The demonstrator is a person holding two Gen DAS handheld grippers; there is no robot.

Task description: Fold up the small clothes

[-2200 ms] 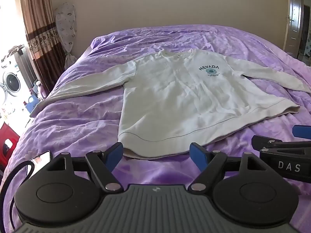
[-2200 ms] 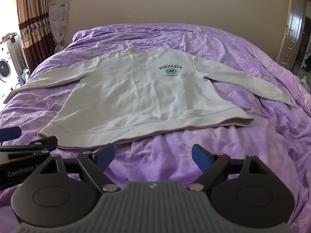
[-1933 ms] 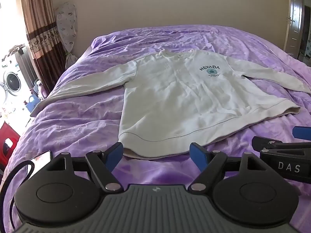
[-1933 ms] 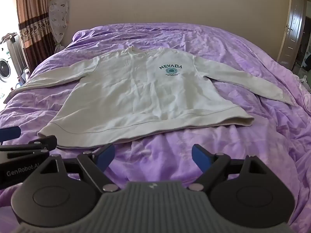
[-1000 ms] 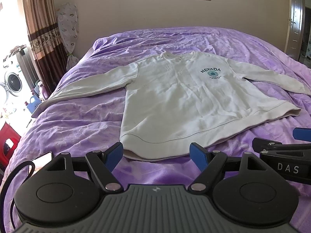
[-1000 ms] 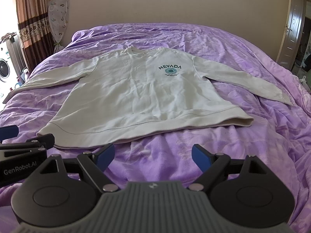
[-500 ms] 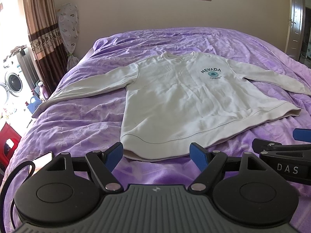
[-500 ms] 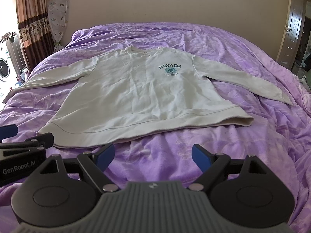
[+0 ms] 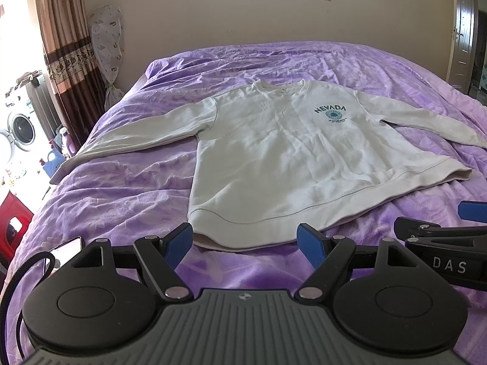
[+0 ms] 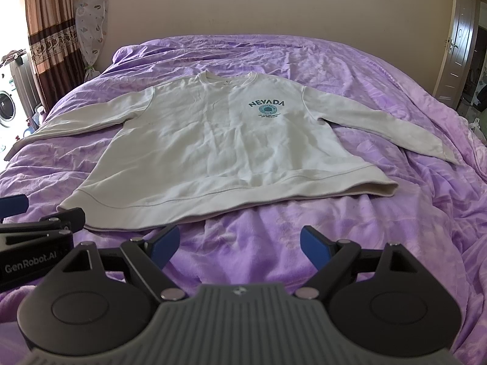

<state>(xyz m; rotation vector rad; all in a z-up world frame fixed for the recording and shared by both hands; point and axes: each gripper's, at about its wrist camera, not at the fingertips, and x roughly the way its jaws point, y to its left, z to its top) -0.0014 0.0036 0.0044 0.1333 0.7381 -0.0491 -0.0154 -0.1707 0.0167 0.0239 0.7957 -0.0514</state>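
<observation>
Purple, rumpled bedding (image 9: pixel 127 188) filled most of what I could see, spread over a wide bed under a plain beige wall. Far off on my left stood a brown patterned curtain (image 9: pixel 65 48) with a washing machine (image 9: pixel 18 127) below it, and a phone (image 9: pixel 65 249) lay on the cover near the bed's left edge, a black cable (image 9: pixel 18 273) looping close by. The left gripper (image 9: pixel 245 238) hung low above the near edge of the bed, its blue-padded fingers (image 9: pixel 179 241) spread wide and holding nothing, just short of the hem. Centred on the bed was the cream sweatshirt (image 9: pixel 289 164), lying flat and face up with its neckline toward the wall and its hem toward me, both sleeves stretched out sideways, and the green NEVADA print (image 10: pixel 268 106) showing on the chest. From the right wrist view, the sweatshirt (image 10: pixel 219 146) sat a little left of centre, and my right gripper (image 10: pixel 239 243) hovered over bare cover just before the hem, fingers likewise spread wide with nothing between them. The two grippers were side by side, each one's edge showing in the other's camera. At the far right stood a door (image 10: pixel 456 39) with a metal handle.
</observation>
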